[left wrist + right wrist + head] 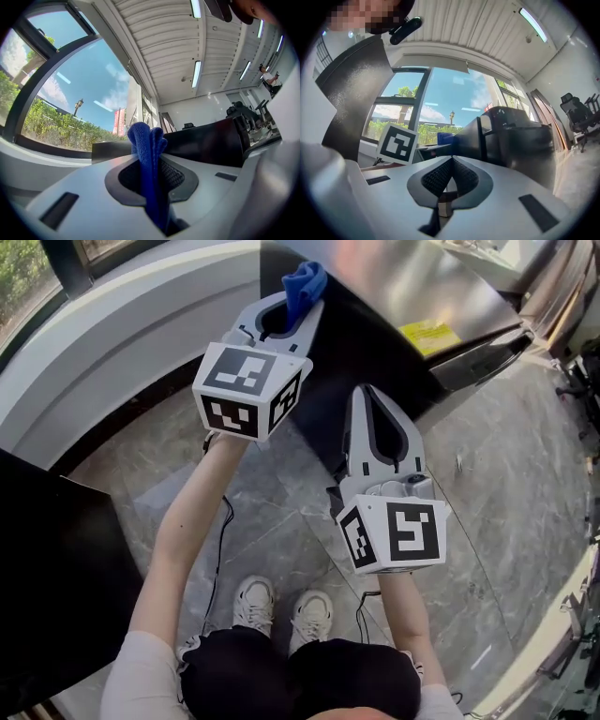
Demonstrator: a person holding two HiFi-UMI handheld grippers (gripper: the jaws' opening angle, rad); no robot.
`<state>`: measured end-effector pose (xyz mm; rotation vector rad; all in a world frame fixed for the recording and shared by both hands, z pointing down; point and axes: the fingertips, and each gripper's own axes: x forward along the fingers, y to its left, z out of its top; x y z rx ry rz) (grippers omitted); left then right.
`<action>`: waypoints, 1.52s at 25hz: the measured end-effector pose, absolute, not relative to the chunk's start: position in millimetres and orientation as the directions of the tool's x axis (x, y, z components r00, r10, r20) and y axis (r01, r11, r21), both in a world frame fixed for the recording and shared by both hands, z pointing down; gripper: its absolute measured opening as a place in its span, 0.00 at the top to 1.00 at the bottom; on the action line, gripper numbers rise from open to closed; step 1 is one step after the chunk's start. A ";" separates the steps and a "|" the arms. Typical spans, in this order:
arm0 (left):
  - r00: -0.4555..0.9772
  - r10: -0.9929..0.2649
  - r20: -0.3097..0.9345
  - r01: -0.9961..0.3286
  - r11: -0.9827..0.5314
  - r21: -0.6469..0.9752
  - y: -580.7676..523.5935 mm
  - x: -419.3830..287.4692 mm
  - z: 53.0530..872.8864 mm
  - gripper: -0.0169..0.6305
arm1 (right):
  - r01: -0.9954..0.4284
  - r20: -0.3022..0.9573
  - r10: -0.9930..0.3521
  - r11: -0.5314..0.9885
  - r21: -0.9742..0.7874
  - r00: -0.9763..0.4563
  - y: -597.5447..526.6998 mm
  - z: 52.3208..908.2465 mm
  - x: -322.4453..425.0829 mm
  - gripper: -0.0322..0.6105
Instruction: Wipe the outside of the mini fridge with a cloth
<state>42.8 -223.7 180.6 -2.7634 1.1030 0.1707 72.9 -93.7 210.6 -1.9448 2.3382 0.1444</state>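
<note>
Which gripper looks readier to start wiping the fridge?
Left. The left gripper is shut on the cloth, close to the fridge; the right gripper is shut on nothing.

Left gripper [302,304] [152,157]: jaws pinching cloth [305,281] [146,140] between fingers
Right gripper [367,397] [451,161]: jaws together, empty
Arms [192,512]: both extended forward

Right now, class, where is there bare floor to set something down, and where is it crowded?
Bare marble floor lies right of the right tongs, beside the fridge, and left of the left arm along the curved wall. Crowded: cables by the shoes.
</note>
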 end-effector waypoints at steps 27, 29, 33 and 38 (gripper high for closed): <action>0.848 -0.497 -0.185 -0.510 -0.859 -0.032 -59.8 116.5 180.5 0.88 | -0.998 -0.139 -0.989 -0.039 -0.042 0.044 -39.6 214.4 167.6 0.93; 0.854 -0.484 -0.194 -0.495 -0.869 -0.015 -55.8 119.2 178.3 0.89 | -0.998 -0.140 -0.989 -0.046 -0.047 0.052 -40.4 213.5 171.3 0.93; 0.867 -0.457 -0.198 -0.466 -0.885 0.004 -46.7 120.5 183.1 0.88 | -0.998 -0.138 -0.989 -0.047 -0.042 0.053 -40.4 216.6 171.4 0.93; 0.856 -0.468 -0.221 -0.473 -0.880 0.033 -47.7 112.6 181.5 0.88 | -0.998 -0.135 -0.990 -0.029 -0.049 0.035 -42.6 218.3 168.7 0.93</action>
